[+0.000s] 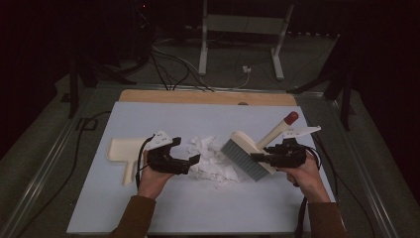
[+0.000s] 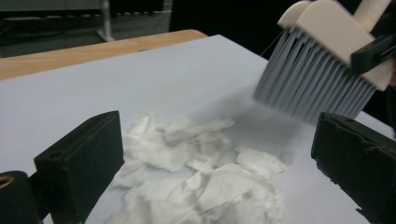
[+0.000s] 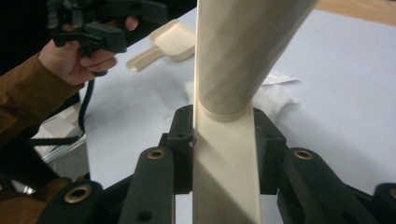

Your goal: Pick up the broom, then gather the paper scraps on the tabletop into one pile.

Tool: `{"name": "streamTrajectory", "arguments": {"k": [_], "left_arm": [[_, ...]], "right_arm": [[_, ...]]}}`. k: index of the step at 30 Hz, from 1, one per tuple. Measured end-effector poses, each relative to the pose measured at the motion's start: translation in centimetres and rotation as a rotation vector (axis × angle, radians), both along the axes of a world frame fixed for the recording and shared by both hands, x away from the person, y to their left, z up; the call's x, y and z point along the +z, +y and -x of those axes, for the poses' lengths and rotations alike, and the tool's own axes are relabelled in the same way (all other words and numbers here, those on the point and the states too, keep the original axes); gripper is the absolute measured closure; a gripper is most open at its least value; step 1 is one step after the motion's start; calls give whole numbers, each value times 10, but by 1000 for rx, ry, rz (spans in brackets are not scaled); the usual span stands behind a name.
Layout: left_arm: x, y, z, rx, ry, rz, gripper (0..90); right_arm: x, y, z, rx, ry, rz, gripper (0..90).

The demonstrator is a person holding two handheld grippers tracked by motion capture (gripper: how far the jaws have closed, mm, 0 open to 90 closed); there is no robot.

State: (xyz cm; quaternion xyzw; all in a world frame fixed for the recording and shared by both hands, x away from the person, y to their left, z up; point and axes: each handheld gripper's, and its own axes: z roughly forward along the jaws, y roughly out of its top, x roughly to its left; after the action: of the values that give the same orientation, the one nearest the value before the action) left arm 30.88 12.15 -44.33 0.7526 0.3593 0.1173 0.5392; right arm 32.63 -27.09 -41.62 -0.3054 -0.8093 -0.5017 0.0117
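Right gripper (image 1: 259, 157) clamped on brush (image 1: 246, 156) at the handle base, jaws tight against both sides of the cream stem in the right gripper view; bristles tilted down at the right edge of the paper scraps (image 1: 213, 161), head raised just off the worktop (image 1: 148, 213) in the left gripper view. Left gripper (image 1: 194, 159) wide open, holding nothing, aimed at the scraps from their left, jaws either side of the pile in its own view; dustpan (image 1: 123, 151) flat on the worktop behind the left hand (image 1: 154, 174), apart from the scraps.
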Motion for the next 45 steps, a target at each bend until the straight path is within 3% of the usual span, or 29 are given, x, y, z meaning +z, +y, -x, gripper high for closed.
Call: {"name": "streamTrajectory", "arguments": {"k": [8, 15, 19, 22, 35, 40, 45], "left_arm": [[-4, 19, 6, 65, -6, -3, 28], [-5, 31, 13, 96, -13, -33, 14], [-7, 38, 16, 141, -25, -59, 7], [-9, 44, 17, 162, -19, -45, 7], [-19, 64, 25, 241, -17, -58, 7], [-24, 74, 28, 270, -8, -76, 7], [-29, 84, 33, 288, 4, -88, 7]], "right_arm": [[3, -10, -1, -72, 1, -21, 676], [4, -14, 0, -114, -8, -18, 676], [4, -15, -1, -128, -9, -13, 676], [3, -16, -1, -135, -6, -8, 676], [0, -19, -3, -199, 2, -3, 676], [-3, -16, -5, -255, -2, 50, 676], [-10, -9, -8, -332, -2, 158, 676]]}}
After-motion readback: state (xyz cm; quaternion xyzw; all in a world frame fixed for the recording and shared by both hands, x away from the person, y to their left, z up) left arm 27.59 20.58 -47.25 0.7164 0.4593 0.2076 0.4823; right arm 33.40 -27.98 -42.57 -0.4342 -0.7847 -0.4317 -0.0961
